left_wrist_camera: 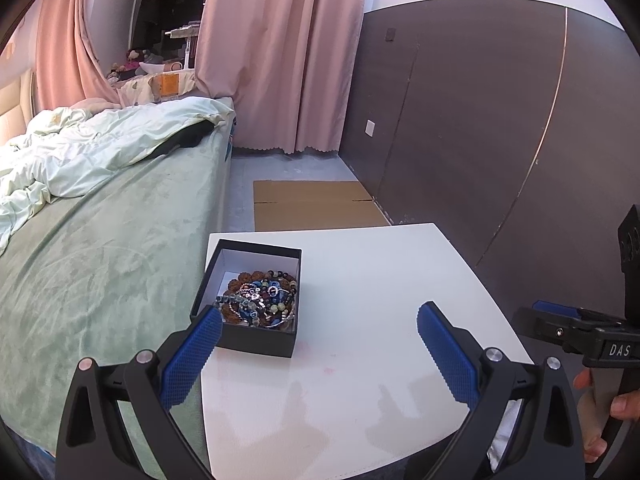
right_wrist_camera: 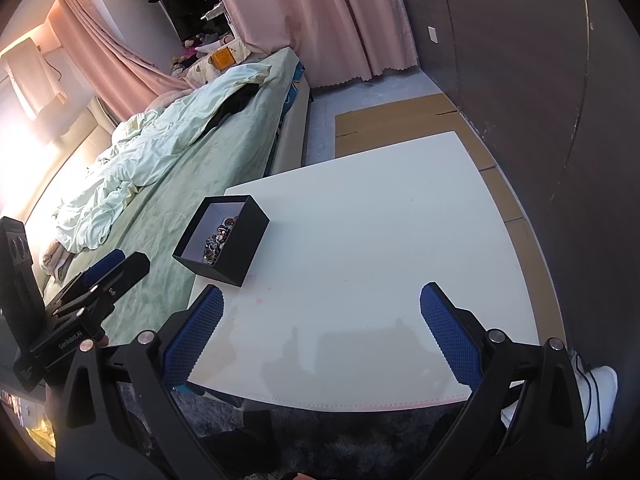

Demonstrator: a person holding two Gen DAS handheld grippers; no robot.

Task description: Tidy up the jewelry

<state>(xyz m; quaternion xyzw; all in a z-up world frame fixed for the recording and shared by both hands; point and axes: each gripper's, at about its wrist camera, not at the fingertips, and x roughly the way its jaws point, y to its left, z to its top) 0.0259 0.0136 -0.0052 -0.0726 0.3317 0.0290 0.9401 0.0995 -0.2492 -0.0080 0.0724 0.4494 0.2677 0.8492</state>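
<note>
A black open box [left_wrist_camera: 256, 336] stands at the left edge of a white table [left_wrist_camera: 380, 288]. It holds a heap of beaded bracelets and jewelry [left_wrist_camera: 262, 296]. My left gripper [left_wrist_camera: 320, 320] is open and empty, just in front of the box, its left finger [left_wrist_camera: 192, 360] near the box's front left corner. My right gripper [right_wrist_camera: 322, 300] is open and empty over the near part of the table [right_wrist_camera: 380, 220], to the right of the box [right_wrist_camera: 236, 256]. The jewelry [right_wrist_camera: 216, 238] shows partly inside it.
A bed with a green cover [left_wrist_camera: 100, 260] and a pale quilt touches the table's left side. Flattened cardboard [left_wrist_camera: 312, 204] lies on the floor behind the table. A dark wall [left_wrist_camera: 480, 120] runs along the right. Pink curtains [left_wrist_camera: 280, 60] hang at the back.
</note>
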